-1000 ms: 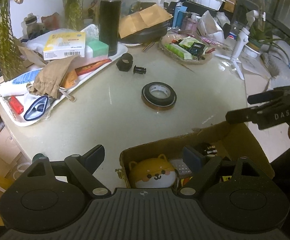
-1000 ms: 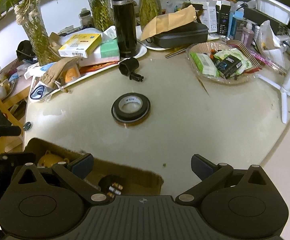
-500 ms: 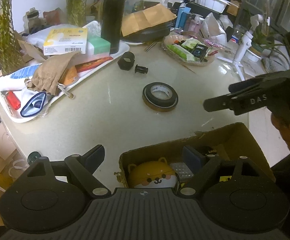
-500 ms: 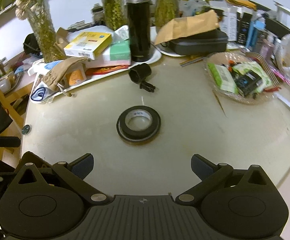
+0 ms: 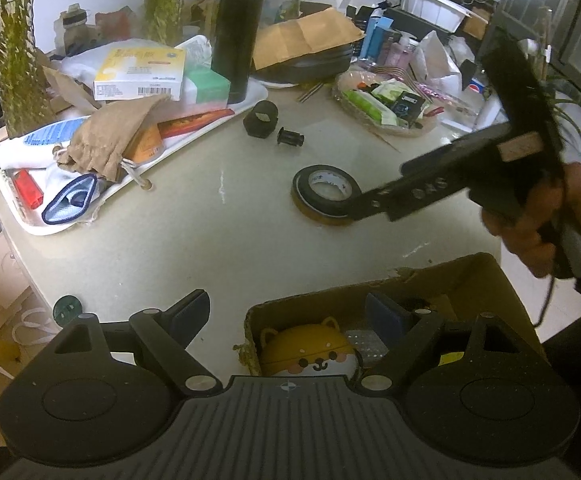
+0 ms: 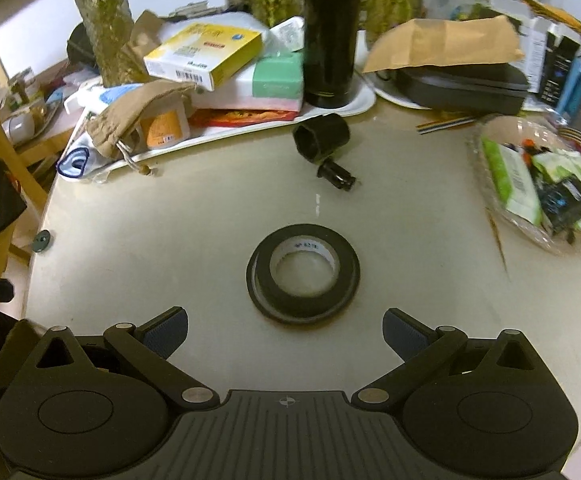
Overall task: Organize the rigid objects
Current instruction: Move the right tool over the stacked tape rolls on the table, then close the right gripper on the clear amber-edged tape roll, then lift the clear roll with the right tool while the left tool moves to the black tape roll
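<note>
A black tape roll (image 6: 302, 272) lies flat in the middle of the pale round table (image 6: 170, 232). My right gripper (image 6: 286, 330) hovers just short of it, open, and the roll lies ahead of the gap between its fingers. In the left wrist view one of its fingers (image 5: 374, 200) reaches the near right rim of the tape roll (image 5: 326, 192). Beyond the roll lie a black hex cap (image 6: 322, 142) and a small black plug (image 6: 336, 176). My left gripper (image 5: 288, 314) is open and empty over the left wall of a cardboard box (image 5: 470, 276) that holds a yellow dog-faced toy (image 5: 310, 352).
A white tray (image 6: 250, 130) piled with boxes, a cloth pouch and a tall black flask (image 6: 330, 36) fills the back left. On the right stands a glass dish of packets (image 6: 546, 184), and a black case (image 6: 462, 84) sits behind. The table edge curves close on the left.
My right gripper has swung away from the box and come down toward the tape roll, which now looks larger and nearer. The left gripper has stayed put.
</note>
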`<state>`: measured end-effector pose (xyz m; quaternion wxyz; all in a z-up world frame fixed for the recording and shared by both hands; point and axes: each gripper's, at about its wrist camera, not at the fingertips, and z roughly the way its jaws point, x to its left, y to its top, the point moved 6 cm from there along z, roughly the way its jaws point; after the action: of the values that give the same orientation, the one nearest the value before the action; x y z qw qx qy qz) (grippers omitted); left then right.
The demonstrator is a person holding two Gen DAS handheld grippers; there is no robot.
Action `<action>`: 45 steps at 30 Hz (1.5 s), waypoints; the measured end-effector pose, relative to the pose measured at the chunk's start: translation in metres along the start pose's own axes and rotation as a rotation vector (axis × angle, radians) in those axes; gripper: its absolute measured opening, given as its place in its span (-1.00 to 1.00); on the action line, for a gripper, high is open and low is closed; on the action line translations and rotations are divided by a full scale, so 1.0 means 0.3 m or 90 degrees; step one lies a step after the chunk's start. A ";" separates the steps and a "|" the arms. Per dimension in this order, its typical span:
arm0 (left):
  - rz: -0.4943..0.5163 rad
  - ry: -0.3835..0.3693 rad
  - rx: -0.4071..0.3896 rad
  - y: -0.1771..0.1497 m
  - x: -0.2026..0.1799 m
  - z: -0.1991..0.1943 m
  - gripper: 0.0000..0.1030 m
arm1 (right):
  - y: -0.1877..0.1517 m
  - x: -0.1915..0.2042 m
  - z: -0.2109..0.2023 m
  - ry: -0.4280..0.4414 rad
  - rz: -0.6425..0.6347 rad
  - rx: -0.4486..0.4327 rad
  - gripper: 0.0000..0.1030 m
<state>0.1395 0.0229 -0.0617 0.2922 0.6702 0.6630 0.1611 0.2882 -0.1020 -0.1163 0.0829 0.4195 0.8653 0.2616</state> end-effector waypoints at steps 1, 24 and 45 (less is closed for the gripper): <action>-0.001 0.000 0.000 0.000 0.000 0.000 0.66 | 0.009 -0.001 0.018 0.001 -0.001 0.005 1.00; -0.012 -0.011 -0.002 0.008 -0.004 0.006 0.67 | 0.079 -0.010 0.267 -0.043 0.032 0.105 0.73; -0.003 -0.006 -0.025 0.019 -0.015 -0.003 0.66 | 0.051 0.008 0.039 -0.018 0.042 0.022 0.72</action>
<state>0.1434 0.0190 -0.0569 0.3087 0.6636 0.6598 0.1701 0.3014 -0.0879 -0.1181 0.0792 0.4530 0.8539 0.2436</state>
